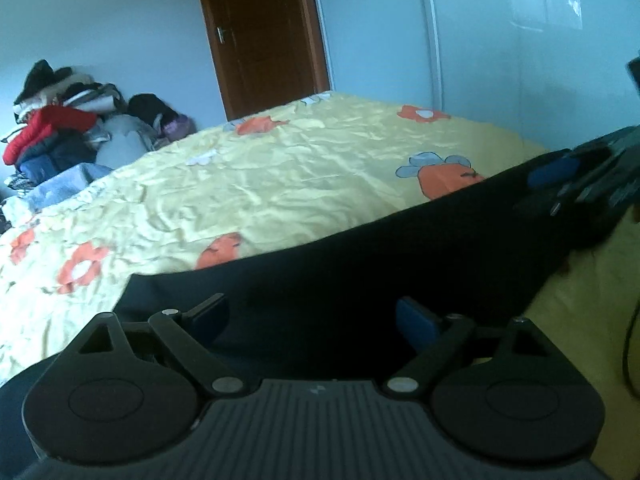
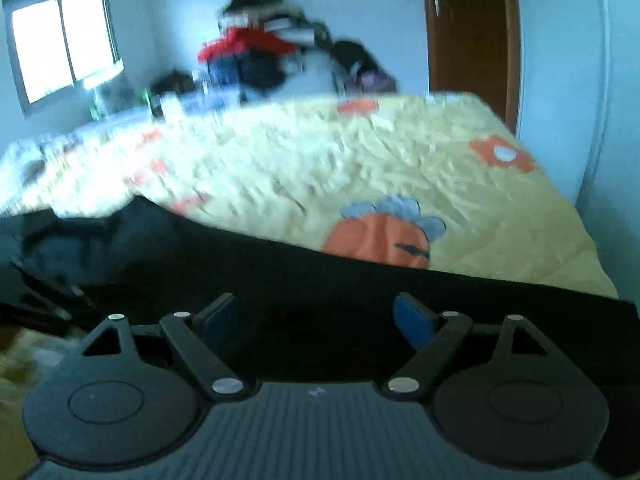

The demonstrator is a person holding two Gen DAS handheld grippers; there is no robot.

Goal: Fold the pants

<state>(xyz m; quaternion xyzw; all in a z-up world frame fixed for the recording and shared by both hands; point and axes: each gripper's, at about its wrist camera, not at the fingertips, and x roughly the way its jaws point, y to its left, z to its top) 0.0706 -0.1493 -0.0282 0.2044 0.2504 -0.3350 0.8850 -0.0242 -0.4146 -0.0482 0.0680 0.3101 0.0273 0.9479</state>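
Dark pants [image 1: 360,256] lie spread across the near side of a yellow flowered bedspread [image 1: 280,176]. My left gripper [image 1: 312,320] is open, low over the pants, with its blue pads apart and nothing between them. My right gripper shows at the right of the left wrist view [image 1: 576,180], above the far end of the pants. In the right wrist view, my right gripper [image 2: 316,320] is open over the dark pants [image 2: 280,276], and the bedspread [image 2: 360,160] stretches behind. The right wrist view is blurred.
A pile of clothes [image 1: 64,128] is heaped by the wall at the far left of the bed. A brown door [image 1: 260,36] stands behind the bed. A bright window [image 2: 64,44] is at the left in the right wrist view. White wardrobe doors [image 1: 520,60] are on the right.
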